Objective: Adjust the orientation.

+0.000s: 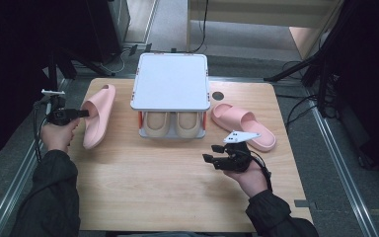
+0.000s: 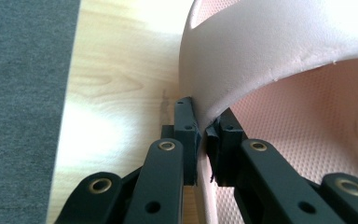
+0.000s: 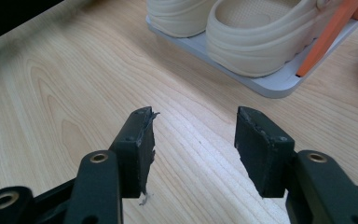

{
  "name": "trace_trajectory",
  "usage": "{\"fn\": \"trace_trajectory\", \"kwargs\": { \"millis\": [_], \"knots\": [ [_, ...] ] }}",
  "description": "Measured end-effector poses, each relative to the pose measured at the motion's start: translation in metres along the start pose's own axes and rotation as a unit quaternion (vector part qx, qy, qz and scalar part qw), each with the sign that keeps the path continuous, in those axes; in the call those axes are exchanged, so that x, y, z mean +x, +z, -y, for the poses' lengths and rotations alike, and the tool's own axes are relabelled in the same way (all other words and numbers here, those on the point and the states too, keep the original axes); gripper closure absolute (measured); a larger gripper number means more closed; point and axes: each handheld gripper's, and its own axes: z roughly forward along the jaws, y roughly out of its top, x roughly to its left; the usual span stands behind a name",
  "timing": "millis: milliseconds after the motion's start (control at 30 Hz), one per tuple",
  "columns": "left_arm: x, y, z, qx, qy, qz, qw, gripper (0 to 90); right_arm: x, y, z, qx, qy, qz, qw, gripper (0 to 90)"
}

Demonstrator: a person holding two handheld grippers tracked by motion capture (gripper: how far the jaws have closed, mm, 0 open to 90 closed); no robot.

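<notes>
The left tool (image 2: pixel 202 140) pinches the smooth foam strap of a dimpled pink slide (image 2: pixel 279 79); its toe is cut off. The right tool (image 3: pixel 193 149) gapes over the wood-grain table (image 3: pixel 65 93).

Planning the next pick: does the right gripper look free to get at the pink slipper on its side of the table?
Probably yes. The right gripper hovers open and empty, the pink slipper lies just beyond it, and only bare table is around them.

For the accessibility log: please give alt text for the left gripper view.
The left gripper is shut on the strap edge of a pink slipper, whose dotted footbed fills the right side. Light wooden table lies left, grey floor beyond its edge.
</notes>
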Motion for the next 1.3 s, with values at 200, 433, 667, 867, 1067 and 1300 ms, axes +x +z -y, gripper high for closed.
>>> {"fn": "trace_trajectory", "kwargs": {
  "millis": [200, 433, 667, 867, 1067, 1300],
  "knots": [
    [-0.019, -0.009, -0.021, 0.000, 0.010, 0.003, 0.9999, 82.8, -0.001, 0.002, -0.003, -0.004, -0.002, -0.006, 1.0000, 47.7],
    [-0.040, -0.019, -0.045, 0.001, 0.021, 0.001, 0.9998, 82.5, -0.001, 0.004, -0.006, -0.004, -0.004, -0.011, 0.9999, 47.5],
    [-0.060, -0.028, -0.064, 0.002, 0.034, -0.001, 0.9994, 82.2, -0.002, 0.006, -0.008, -0.006, -0.005, -0.016, 0.9998, 47.5],
    [-0.076, -0.033, -0.078, 0.003, 0.044, -0.001, 0.9990, 81.7, -0.001, 0.009, -0.010, -0.004, -0.009, -0.021, 0.9997, 47.4],
    [-0.098, -0.037, -0.094, -0.001, 0.055, 0.005, 0.9985, 81.1, -0.001, 0.010, -0.011, -0.003, -0.009, -0.024, 0.9997, 47.3],
    [-0.120, -0.039, -0.107, -0.008, 0.065, 0.014, 0.9977, 81.2, 0.000, 0.010, -0.011, -0.003, -0.010, -0.024, 0.9996, 47.2]
  ]
}}
